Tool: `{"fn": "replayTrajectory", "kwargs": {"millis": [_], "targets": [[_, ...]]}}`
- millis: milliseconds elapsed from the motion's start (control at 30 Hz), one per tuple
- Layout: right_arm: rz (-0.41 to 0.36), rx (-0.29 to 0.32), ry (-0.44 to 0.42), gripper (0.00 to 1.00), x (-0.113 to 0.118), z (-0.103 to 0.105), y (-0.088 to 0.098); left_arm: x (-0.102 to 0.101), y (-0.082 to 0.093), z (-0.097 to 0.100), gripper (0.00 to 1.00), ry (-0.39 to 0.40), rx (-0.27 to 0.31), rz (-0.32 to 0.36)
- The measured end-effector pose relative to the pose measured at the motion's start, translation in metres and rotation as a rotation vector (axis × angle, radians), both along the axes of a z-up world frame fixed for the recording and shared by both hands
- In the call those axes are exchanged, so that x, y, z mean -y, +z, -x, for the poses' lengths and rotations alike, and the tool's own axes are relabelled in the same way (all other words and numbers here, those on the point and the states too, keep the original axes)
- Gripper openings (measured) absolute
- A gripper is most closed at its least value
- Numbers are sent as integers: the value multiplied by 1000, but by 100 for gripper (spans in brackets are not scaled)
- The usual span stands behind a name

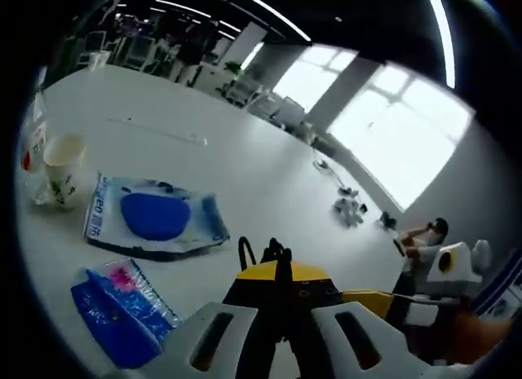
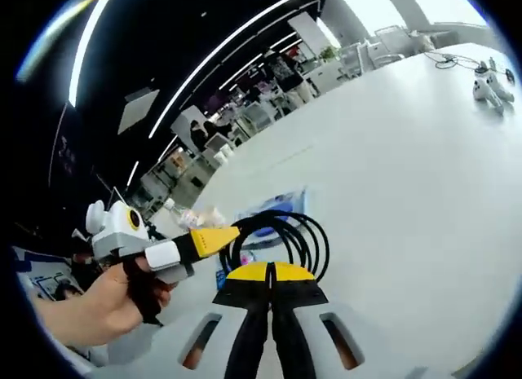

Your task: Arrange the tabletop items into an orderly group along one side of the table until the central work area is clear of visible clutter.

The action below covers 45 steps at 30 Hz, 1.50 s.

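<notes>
**Cable coil held up, packets waiting at the left**

At the far left a paper cup (image 1: pixel 64 169) is sitting beside a bottle (image 1: pixel 34 138). Nearer, a wipes pack (image 1: pixel 153 217) and a blue packet (image 1: pixel 120 307) are lying close together, apparently forming the group. The left gripper (image 1: pixel 281 269) is closing its jaws, seemingly gripping something dark. The right gripper (image 2: pixel 270 283) is pinching a black cable coil (image 2: pixel 281 240) above the table (image 2: pixel 408 191), probably bringing it over. Loose gadgets (image 1: pixel 351 209) far right are lying well apart.

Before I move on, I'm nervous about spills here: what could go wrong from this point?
The loose black cable loops pinched in the right tool could snag or slip free. The cream paper cup beside the clear plastic bottle near the table edge might tip if bumped. The left tool looks shut; the blue wipes pack awaits sorting.
</notes>
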State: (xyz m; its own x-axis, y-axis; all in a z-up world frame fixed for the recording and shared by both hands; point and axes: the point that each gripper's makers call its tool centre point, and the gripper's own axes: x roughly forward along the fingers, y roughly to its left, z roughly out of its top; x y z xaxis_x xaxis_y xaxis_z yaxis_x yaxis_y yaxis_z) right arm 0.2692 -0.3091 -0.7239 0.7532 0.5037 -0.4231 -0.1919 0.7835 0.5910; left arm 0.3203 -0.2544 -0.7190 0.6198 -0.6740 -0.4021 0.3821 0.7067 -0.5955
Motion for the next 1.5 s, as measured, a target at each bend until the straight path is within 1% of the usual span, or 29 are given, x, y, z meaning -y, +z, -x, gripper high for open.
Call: {"fn": "replayTrajectory", "kwargs": {"millis": [133, 167, 200, 267, 300, 333, 367, 400, 433, 467, 500, 567, 600, 633, 700, 733, 800, 867, 900, 967, 1033, 1133, 1233, 1300, 1333, 1367, 1400, 1433, 1500], "targets": [[16, -3, -16, 0, 7, 3, -7, 3, 4, -4, 0, 3, -1, 20], [45, 5, -33, 0, 14, 4, -11, 2, 4, -6, 0, 9, -2, 25], [51, 15, -41, 0, 17, 4, -11, 2, 5, -6, 0, 11, -6, 33], [15, 15, -45, 0, 21, 4, -15, 2, 8, -5, 0, 13, -6, 50], [-40, -4, -29, 4, 16, 5, -18, 2, 10, -4, 0, 10, -2, 50], [-72, -63, -57, 21, 18, 6, -29, 3, 13, -3, 0, 6, 2, 56], [-107, -68, -77, 42, 18, 3, -32, 4, 13, -4, 0, 7, 3, 62], [-203, -96, -93, 64, 13, 1, -33, 4, 15, -3, 0, 8, 3, 69], [-254, -120, -131, 69, 13, -1, -34, 4, 16, -3, 0, 6, 5, 70], [-314, -106, -143, 68, 12, -5, -30, 4, 17, -2, 0, 3, 6, 74], [-368, -110, -128, 68, 6, -6, -28, 4, 18, -2, 0, 2, 7, 77], [-407, -111, -130, 69, 1, -10, -28, 3, 19, -1, 0, 2, 9, 84], [-438, -125, -110, 70, -6, -10, -28, 3, 20, -1, 0, 3, 9, 91], [-485, -156, -103, 70, -12, -11, -30, 3, 22, -1, 0, 5, 7, 100], [-526, -164, -115, 67, -14, -15, -31, 4, 24, 0, 0, 2, 9, 111], [-571, -166, -128, 64, -16, -17, -29, 4, 26, 0, 0, 0, 12, 114], [-576, -159, -136, 50, -13, -20, -31, 4, 28, 1, 0, -2, 13, 122], [-528, -162, -128, 38, -11, -18, -36, 1, 31, -1, 0, 8, 18, 129], [-510, -165, -125, 28, -9, -17, -39, -2, 32, -3, 0, 16, 18, 136], [-549, -162, -139, 25, -6, -17, -36, -2, 31, -4, 0, 14, 15, 138], [-524, -152, -139, 22, -4, -17, -35, -2, 30, -3, 0, 11, 14, 132], [-398, -114, -84, 14, -1, -13, -33, 0, 21, -1, 0, 4, 11, 104], [-357, -102, -85, 9, 5, -14, -29, -2, 14, -2, 0, 10, 7, 85], [-284, -77, -74, 7, 13, -15, -31, -3, 7, -1, 0, 5, 8, 50], [-267, -71, -78, 3, 15, -16, -30, -3, 4, 0, 0, 3, 6, 35], [-278, -74, -115, 3, 23, -18, -28, -4, -3, 3, 0, -7, -12, 15], [-280, -77, -115, 2, 25, -19, -28, -3, -4, 2, 0, -4, 1, 15], [-229, -55, -87, 2, 27, -21, -28, -3, -6, 4, 0, -2, -11, 19], [-155, -56, -52, 2, 29, -21, -31, 0, -8, 5, 0, -12, -14, 4]]}}
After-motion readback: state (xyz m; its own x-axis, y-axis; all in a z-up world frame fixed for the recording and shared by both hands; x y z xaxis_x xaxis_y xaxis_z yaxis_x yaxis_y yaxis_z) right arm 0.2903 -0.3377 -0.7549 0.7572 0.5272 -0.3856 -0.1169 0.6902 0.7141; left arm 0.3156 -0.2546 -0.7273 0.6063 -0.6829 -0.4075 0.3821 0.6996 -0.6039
